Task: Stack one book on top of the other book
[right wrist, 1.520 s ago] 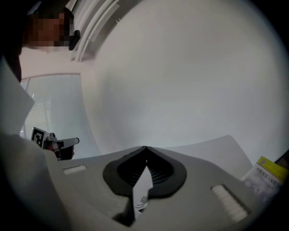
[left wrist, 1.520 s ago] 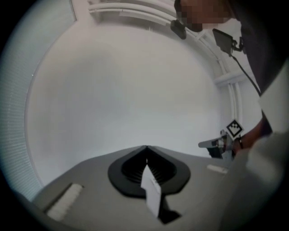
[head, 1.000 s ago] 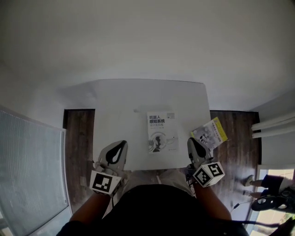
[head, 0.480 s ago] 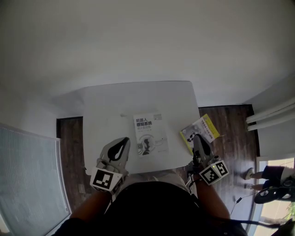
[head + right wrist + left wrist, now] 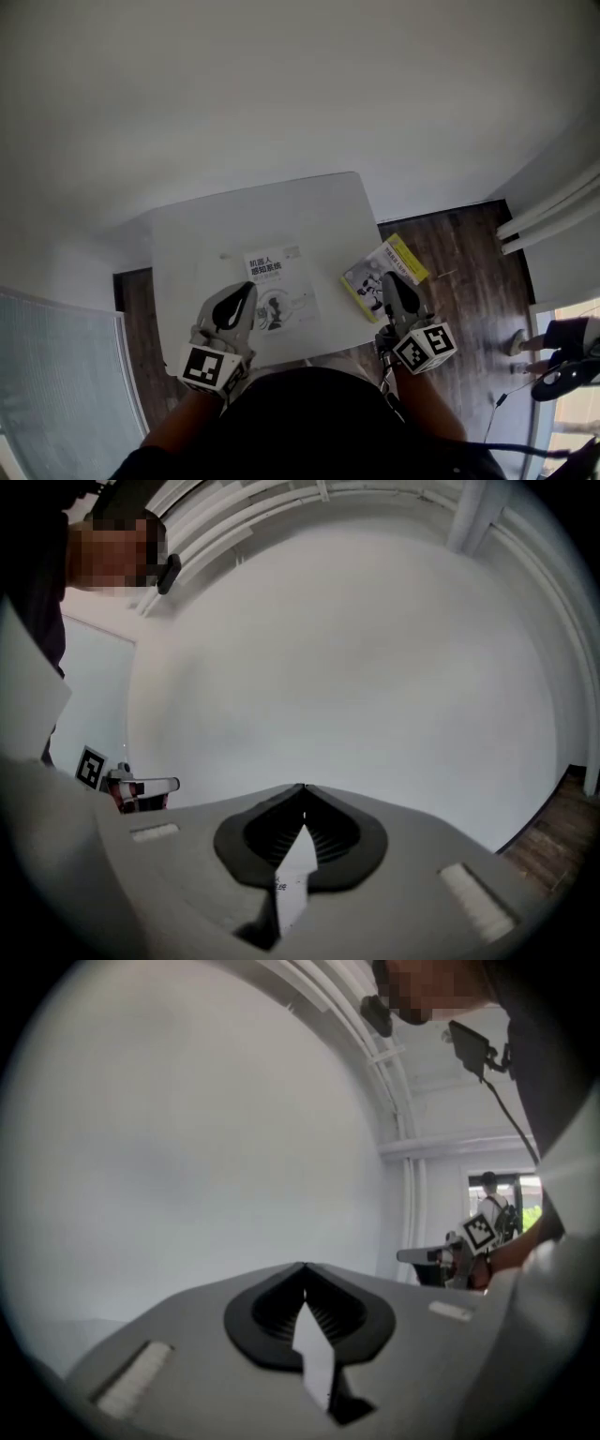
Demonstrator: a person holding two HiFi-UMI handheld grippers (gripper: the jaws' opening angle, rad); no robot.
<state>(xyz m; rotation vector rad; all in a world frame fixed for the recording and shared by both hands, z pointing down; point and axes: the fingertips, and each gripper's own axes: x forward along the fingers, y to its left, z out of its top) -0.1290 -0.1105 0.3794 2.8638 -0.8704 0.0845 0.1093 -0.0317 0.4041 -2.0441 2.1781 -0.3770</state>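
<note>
Books lie apart on the white table point(image 5: 309, 211). The white book point(image 5: 277, 292) is flat near the table's middle with its cover up. The yellow book point(image 5: 386, 275) sits at its 3 o'clock, skewed across the table's right edge so that part of it juts out over the wood floor point(image 5: 459, 253). The two books do not touch.

The left gripper point(image 5: 247, 290) hangs at about 7 o'clock of the white book, above the near part of the table, with its tips just beside that book's left edge. Whether it touches the book cannot be told. In the left gripper view its jaws are pressed together at the tips, with nothing between them.

The right gripper point(image 5: 388, 278) is at about 6 o'clock of the yellow book, its tips over that book's near part. In the right gripper view its jaws likewise meet at the tips and hold nothing, pointing at a bare pale wall point(image 5: 356, 649).
</note>
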